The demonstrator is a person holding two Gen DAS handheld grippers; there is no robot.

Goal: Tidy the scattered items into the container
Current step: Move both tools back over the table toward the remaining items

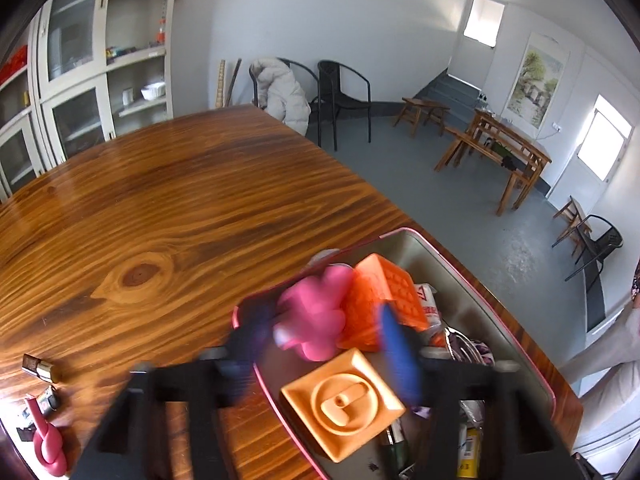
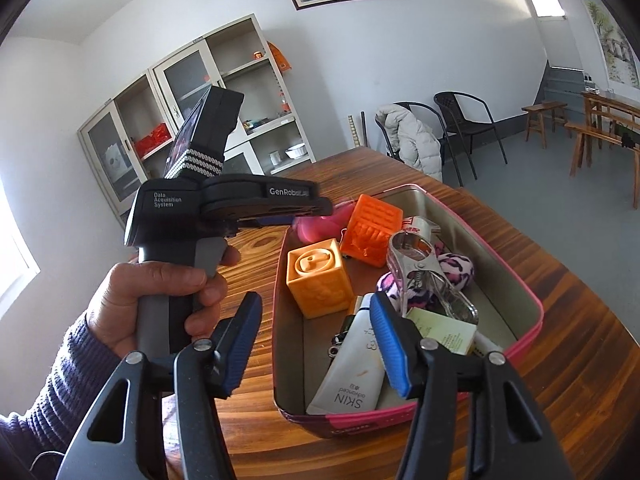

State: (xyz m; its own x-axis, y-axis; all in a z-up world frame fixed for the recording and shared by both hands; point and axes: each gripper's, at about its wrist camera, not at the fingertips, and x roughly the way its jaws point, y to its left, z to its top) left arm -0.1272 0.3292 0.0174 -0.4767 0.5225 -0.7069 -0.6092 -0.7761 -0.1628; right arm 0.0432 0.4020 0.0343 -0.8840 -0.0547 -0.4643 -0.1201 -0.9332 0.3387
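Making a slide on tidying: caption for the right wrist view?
Open right hand-held gripper at the pink-rimmed tin holding blocks, tube, clip; left hand-held gripper beside a pink toy.

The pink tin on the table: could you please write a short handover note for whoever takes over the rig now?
Left gripper: open over the tin, blurred pink toy between its fingers, apparently released.
Right gripper: open, empty, above the tin's near end.
Done: orange cube, yellow block, metal clip and tube in the tin.
Left: pink knotted rope and small items on the table.
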